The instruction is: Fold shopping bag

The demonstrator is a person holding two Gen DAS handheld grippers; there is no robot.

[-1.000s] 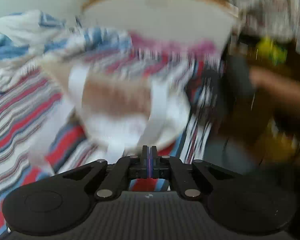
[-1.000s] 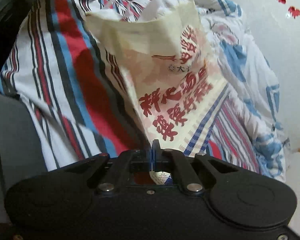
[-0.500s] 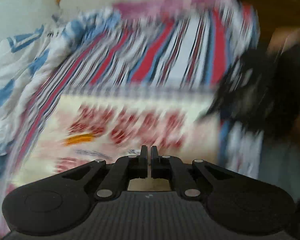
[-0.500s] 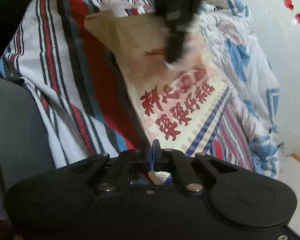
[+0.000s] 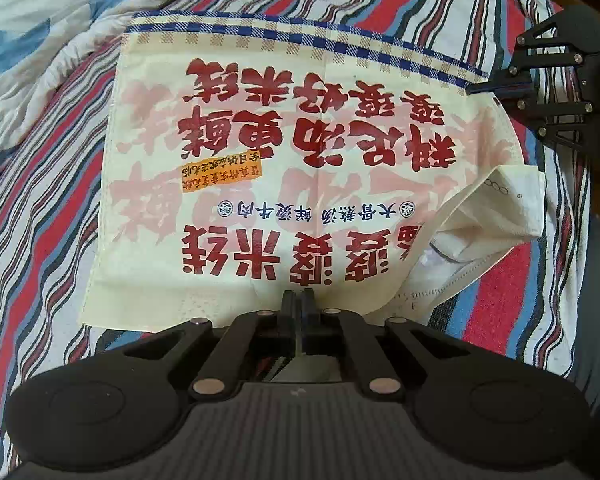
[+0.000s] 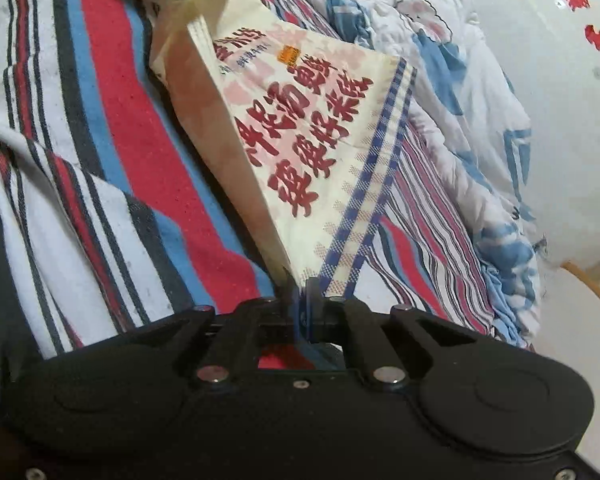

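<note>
A cream shopping bag (image 5: 284, 168) with red Chinese print and a blue checked bottom band lies spread flat on a striped bed sheet (image 5: 40, 240). My left gripper (image 5: 298, 300) is shut on the bag's top edge, near its middle. The bag's white handles (image 5: 480, 240) bunch at the right of the opening. My right gripper (image 5: 472, 89) is shut on the bag's bottom corner, seen at the right edge. In the right wrist view the bag (image 6: 300, 128) rises from my right gripper (image 6: 302, 284), one side lifted off the sheet.
A blue and white quilt (image 6: 460, 80) lies bunched along the far side of the bed, also in the left wrist view (image 5: 40, 40). A white wall with red stickers (image 6: 580, 32) stands behind it. The striped sheet (image 6: 120, 140) covers the bed.
The left gripper swung over the bag and came down to its top edge. The bag went from hanging loosely to lying spread on the sheet. The right gripper kept its hold.
</note>
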